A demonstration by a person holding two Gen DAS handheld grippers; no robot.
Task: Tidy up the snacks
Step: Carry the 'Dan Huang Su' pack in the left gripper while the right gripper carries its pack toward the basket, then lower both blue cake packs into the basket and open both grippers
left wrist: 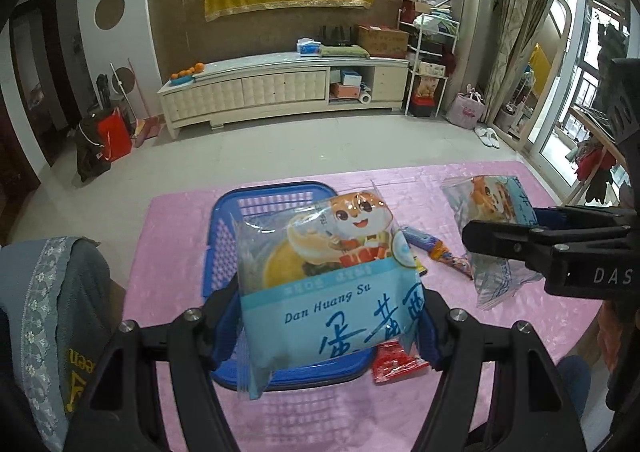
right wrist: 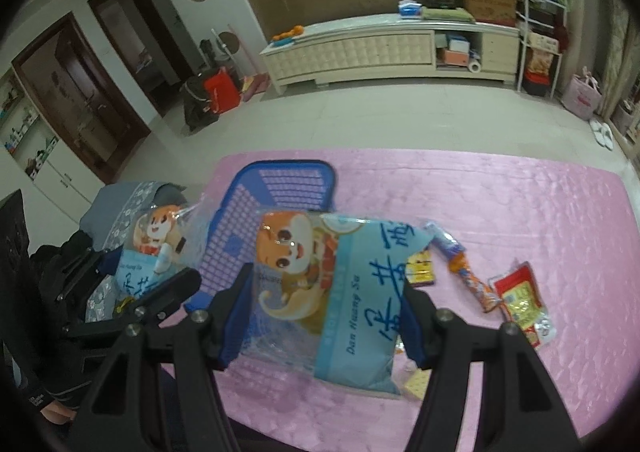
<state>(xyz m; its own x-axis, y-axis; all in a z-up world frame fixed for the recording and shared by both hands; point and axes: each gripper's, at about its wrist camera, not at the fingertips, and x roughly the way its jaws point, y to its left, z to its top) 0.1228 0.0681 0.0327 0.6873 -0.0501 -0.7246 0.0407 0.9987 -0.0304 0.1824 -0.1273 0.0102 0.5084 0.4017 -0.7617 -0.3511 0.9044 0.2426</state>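
Note:
My left gripper [left wrist: 326, 326] is shut on a light blue egg-yolk pastry packet [left wrist: 328, 272] with a cartoon squirrel, held above the blue plastic basket [left wrist: 224, 236]. My right gripper [right wrist: 320, 316] is shut on a second, matching packet [right wrist: 332, 292], held above the pink table to the right of the basket [right wrist: 280, 180]. The right gripper also shows at the right of the left wrist view [left wrist: 504, 244], with its packet [left wrist: 496, 204]. The left gripper's packet shows at the left of the right wrist view [right wrist: 152, 252].
On the pink tablecloth [right wrist: 520, 212] lie a long orange-blue snack stick [right wrist: 460, 264], a red packet [right wrist: 520, 300], a small yellow packet [right wrist: 420, 272] and a cracker [right wrist: 418, 382]. A grey-covered chair [left wrist: 60, 312] stands left of the table.

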